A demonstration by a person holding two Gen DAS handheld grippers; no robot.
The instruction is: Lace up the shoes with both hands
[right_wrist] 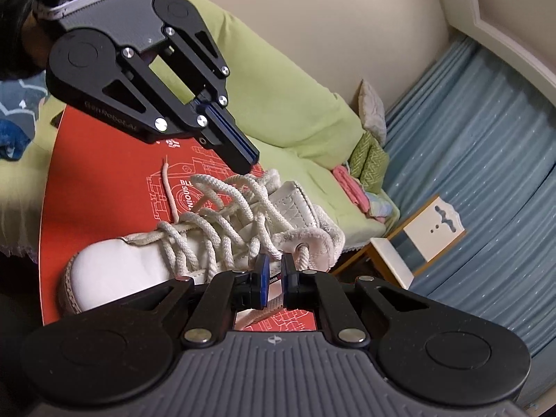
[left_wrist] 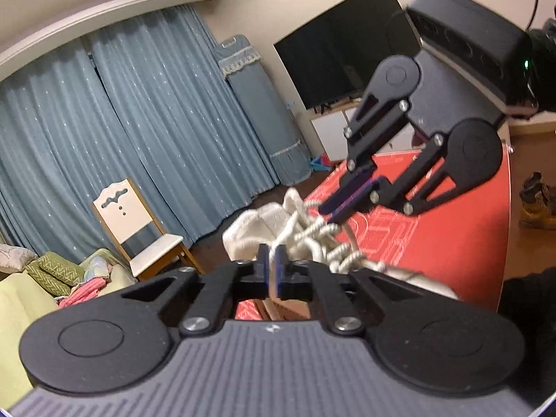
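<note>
My right gripper, low centre of its frame, stands nearly closed at the shoe's collar with lace between the pads; whether it pinches I cannot tell. The shoe lies on the red table, toe lower left. Beyond, my left gripper hangs closed over the far loops, empty.

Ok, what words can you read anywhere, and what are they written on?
"GenRobot.AI": on the side of the left gripper.
"UNION": white print, turned sideways, on the red mat. It is partly under the laces, and the rest is unreadable.
Pressed-in letters on the heel of the white shoe: too blurred to read.
Small tag behind the right gripper jaws: too small to read.
</note>
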